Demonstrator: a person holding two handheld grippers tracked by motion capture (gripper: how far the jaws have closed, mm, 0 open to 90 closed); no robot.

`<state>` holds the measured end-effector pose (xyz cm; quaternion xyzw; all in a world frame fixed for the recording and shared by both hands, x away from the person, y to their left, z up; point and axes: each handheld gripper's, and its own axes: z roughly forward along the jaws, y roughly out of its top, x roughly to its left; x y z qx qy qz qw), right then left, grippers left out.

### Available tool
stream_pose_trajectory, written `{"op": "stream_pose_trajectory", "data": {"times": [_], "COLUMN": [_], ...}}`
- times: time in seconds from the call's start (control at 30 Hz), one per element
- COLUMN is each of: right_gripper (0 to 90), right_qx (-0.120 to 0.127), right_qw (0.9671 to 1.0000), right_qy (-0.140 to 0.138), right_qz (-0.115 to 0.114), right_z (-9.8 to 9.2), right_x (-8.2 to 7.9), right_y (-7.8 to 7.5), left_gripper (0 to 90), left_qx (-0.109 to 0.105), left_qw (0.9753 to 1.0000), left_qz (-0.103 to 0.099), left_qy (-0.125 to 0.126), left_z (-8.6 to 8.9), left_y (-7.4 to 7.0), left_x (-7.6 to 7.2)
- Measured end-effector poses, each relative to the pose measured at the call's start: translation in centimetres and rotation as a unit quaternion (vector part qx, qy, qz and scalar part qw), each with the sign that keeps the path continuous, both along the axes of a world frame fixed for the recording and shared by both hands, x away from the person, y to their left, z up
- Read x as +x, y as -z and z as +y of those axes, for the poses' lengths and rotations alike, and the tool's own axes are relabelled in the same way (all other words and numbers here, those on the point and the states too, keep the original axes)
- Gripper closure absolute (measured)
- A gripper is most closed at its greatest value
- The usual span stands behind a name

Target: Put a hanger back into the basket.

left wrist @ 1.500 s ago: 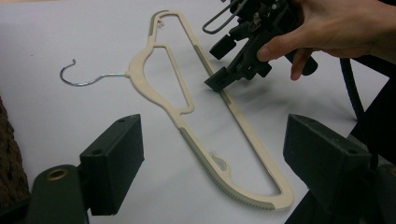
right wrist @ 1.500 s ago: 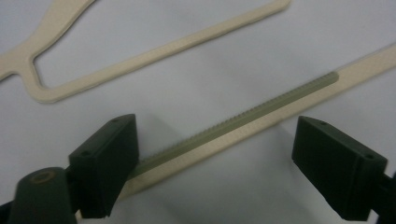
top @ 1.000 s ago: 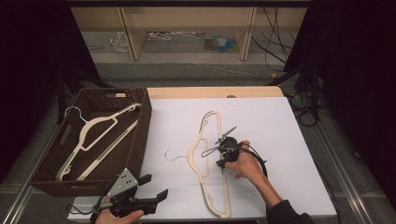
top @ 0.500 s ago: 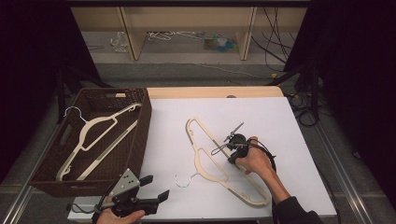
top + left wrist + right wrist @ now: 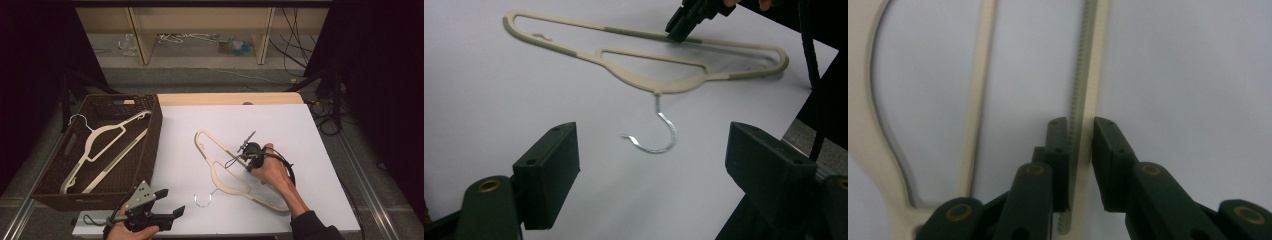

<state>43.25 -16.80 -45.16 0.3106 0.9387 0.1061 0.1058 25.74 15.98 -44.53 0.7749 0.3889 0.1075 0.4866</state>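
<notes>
The right gripper (image 5: 248, 151) is clamping down on the cream hanger (image 5: 222, 162) that is lying flat on the white table (image 5: 310, 130), and in the right gripper view the two black jaws are squeezing the ribbed bottom bar (image 5: 1083, 75) of it between them, one pad on each side. So that one is grasping, no question. The bar is running straight away from the jaws along their own line, which means the grip is sitting across the thin dimension, just as it should.

Now the axis: seen from above, the hanger is stretching diagonally, from its far end up and to the left down toward the near right edge of the table, with the metal hook (image 5: 204, 200) pointing at the person's near side. The basket (image 5: 150, 145) with another hanger (image 5: 100, 145) inside is sitting off to the left of it, well apart, so I judge any carry is going leftward across the table.

The left gripper (image 5: 167, 207) is hovering at the near edge with its jaws spread wide and holding nothing. In its own view the hook (image 5: 659, 135) is lying straight ahead between the open jaws, a short reach off. That makes the left hand (image 5: 132, 231) the nearer one to the hook, while the right hand (image 5: 275, 172) is owning the bar.
</notes>
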Motion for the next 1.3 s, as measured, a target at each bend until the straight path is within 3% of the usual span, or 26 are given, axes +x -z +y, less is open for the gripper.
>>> {"op": "stream_pose_trajectory", "data": {"times": [0.13,0.27,0.43,0.67,0.83,1.03,1.17,1.3], "right_gripper": [78.6,78.4,70.5,71.1,77.3,78.8,78.8,78.8], "right_qx": [0.015,0.015,0.031,0.006,-0.009,-0.006,-0.001,-0.017], "right_qw": [0.9998,0.9996,0.9988,0.9977,0.9967,0.9963,0.9972,0.9972], "right_qy": [-0.009,-0.008,0.021,0.001,-0.021,-0.039,-0.047,-0.060], "right_qz": [0.008,0.023,0.032,0.067,0.077,0.076,0.059,0.041], "right_z": [-0.4,-0.5,-1.0,-0.5,0.0,-0.3,-0.1,0.6], "right_x": [0.1,0.3,0.5,1.3,1.5,1.4,1.1,0.3], "right_y": [-0.4,0.4,0.5,0.4,0.3,-0.1,-1.4,-3.2], "left_gripper": [21.4,21.5,21.6,21.8,21.9,22.0,22.4,23.6], "left_qx": [0.000,0.005,0.003,0.004,0.006,0.009,0.025,0.048], "left_qw": [1.0000,1.0000,1.0000,1.0000,1.0000,0.9999,0.9994,0.9974], "left_qz": [0.004,-0.002,0.003,0.000,0.000,-0.003,-0.007,-0.023], "left_qy": [0.002,0.007,0.000,0.002,0.002,0.009,0.022,0.049], "left_z": [-0.1,-0.1,-0.1,0.0,0.1,-0.4,-1.2,-2.8], "left_y": [0.1,0.1,0.1,0.1,0.1,0.2,0.5,1.2], "left_x": [0.2,0.3,0.2,0.2,0.2,0.5,1.3,2.7]}}
